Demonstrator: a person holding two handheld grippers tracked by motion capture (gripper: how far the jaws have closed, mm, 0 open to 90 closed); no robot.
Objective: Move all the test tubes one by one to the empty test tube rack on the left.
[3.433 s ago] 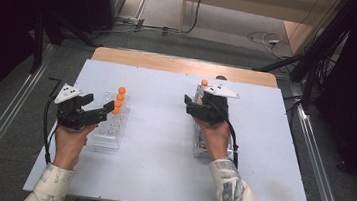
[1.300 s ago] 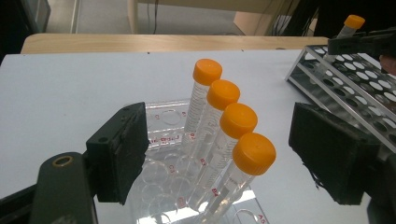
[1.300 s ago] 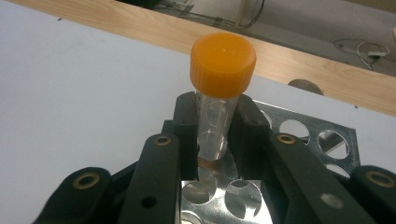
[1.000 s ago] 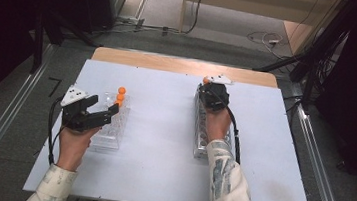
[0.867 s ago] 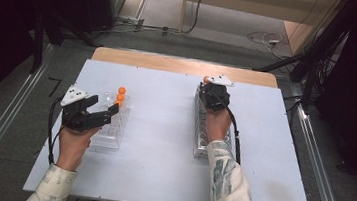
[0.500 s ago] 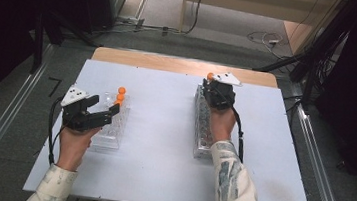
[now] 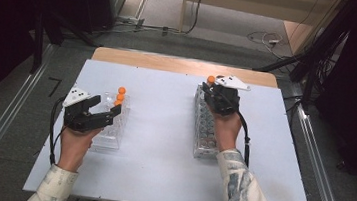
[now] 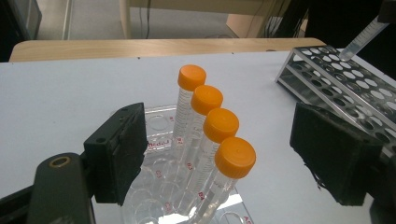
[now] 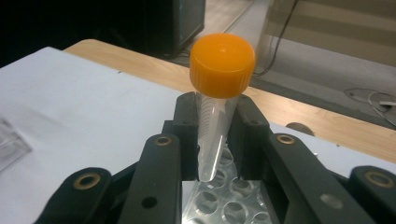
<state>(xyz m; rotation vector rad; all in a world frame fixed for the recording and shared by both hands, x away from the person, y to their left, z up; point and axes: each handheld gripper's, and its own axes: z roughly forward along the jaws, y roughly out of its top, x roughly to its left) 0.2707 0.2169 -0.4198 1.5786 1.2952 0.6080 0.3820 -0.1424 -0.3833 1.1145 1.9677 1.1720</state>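
**A:** How far along are we? Taking the metal rack (image 7: 205, 121) as our landmark, we judge the work to be moving orange-capped tubes from the clear plastic rack (image 7: 109, 128), which sits well to the left of it, into its holes.

**B:** We would call it early. One tube (image 9: 216, 102) is in transit, pinched in the right gripper (image 9: 214, 140), and four tubes (image 8: 208, 154) stand in a row in the clear rack. In the high view the metal rack's holes look empty as far as we can tell, though the hand covers part of it.

**A:** So where is the carried tube against the metal rack?

**B:** Over its far end. In the right gripper view the jaws are pressed onto the tube's clear body just under the cap, and its pointed tip hangs just above the holes, not yet seated in one. It leans slightly.

**A:** And our left gripper (image 7: 98, 117)?

**B:** Spread wide and holding nothing. In the left gripper view its jaws stand on either side of the four waiting tubes, apart from them, with the metal rack off beyond the right-hand jaw.

**A:** What is left, then?

**B:** We think lowering this tube into a hole, then the four others.
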